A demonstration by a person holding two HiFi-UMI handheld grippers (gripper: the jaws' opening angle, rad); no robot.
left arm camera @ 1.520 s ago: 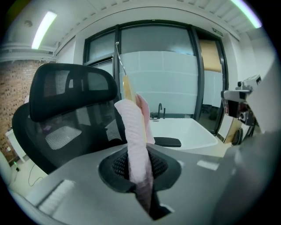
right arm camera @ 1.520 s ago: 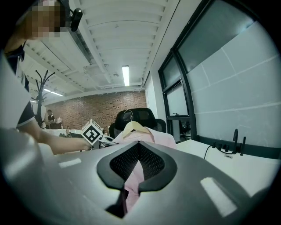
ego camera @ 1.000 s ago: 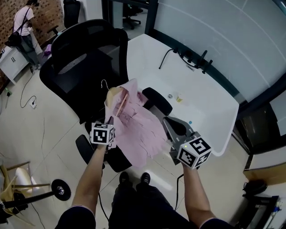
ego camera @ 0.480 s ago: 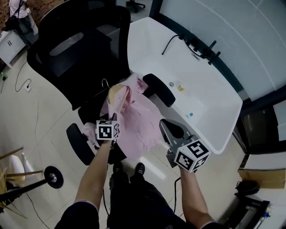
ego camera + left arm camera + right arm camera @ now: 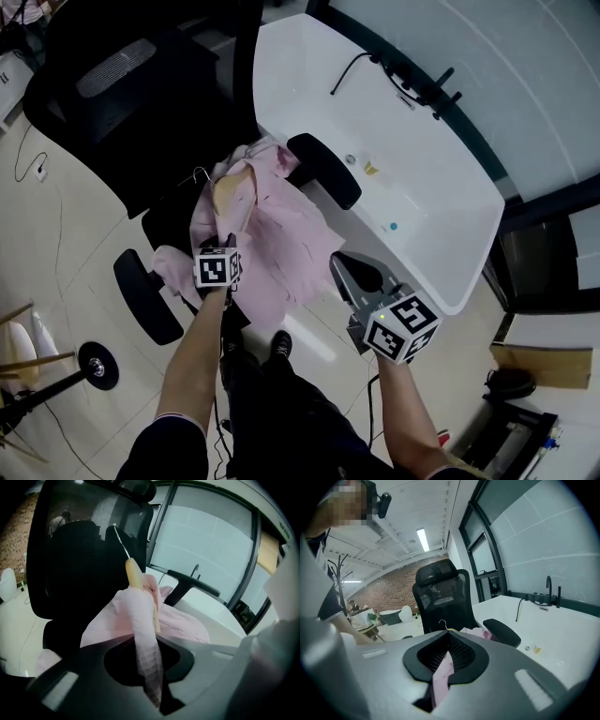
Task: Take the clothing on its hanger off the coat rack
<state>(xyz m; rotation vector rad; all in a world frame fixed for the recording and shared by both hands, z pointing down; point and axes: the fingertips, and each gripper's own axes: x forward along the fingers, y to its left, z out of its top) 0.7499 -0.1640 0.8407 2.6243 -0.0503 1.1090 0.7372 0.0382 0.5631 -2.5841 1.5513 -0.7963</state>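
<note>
Desk (image 5: pixel 422 187), white, curving along the glass wall, carrying a black cable (image 5: pixel 352 66) near its far edge. Office chair (image 5: pixel 122 103), black mesh, standing just beside the desk. Pink clothing (image 5: pixel 291 244), draping over a wooden hanger (image 5: pixel 228 192), hanging above the chair's seat between the two armrests, just beside the desk-side armrest (image 5: pixel 323 169). Hanger, showing bare wood at one shoulder, pointing its metal hook (image 5: pixel 200 174) toward the chair back. Right gripper (image 5: pixel 349 270), pinching a strip of the clothing's lower part between closed jaws. Left gripper (image 5: pixel 228 242), clamping the fabric-covered hanger arm, jaws just beginning to part with the cloth between them.
</note>
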